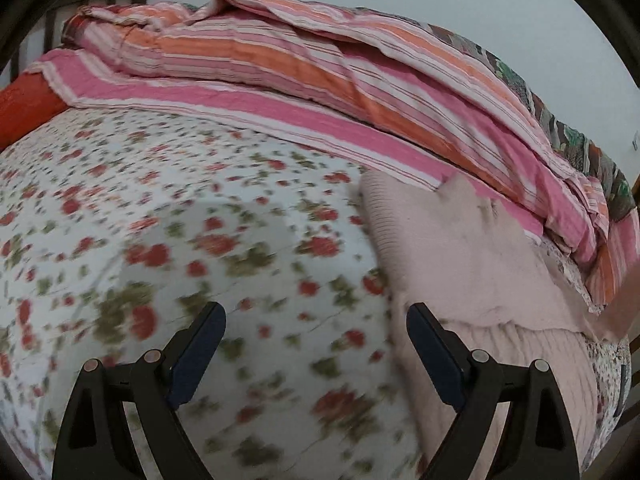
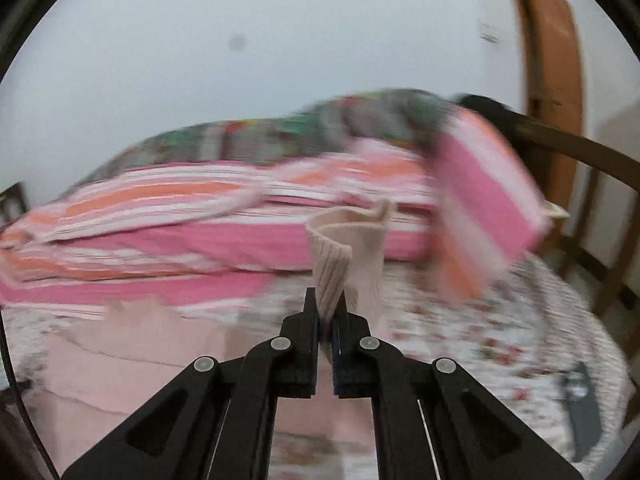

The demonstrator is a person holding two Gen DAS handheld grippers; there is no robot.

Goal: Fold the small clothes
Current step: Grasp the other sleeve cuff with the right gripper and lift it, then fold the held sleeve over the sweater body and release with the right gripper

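Two grippers are at work over a bed covered by a floral sheet [image 1: 168,184], with a striped quilt [image 1: 280,68] heaped along its far side. On the left, the left gripper [image 1: 316,336] hangs with its jaws wide apart and nothing between them, above bare sheet just left of the pale pink knitted garment [image 1: 460,248]. That garment lies mostly flat on the right part of the bed, its far edge near the quilt. Further right, the right gripper [image 2: 327,312] is clamped tight on a ribbed edge of the same garment, which stands up in a curled flap beyond the fingertips. Judging by this, the fold is only beginning: one edge is lifted, no crease is laid, and nothing folded is visible.
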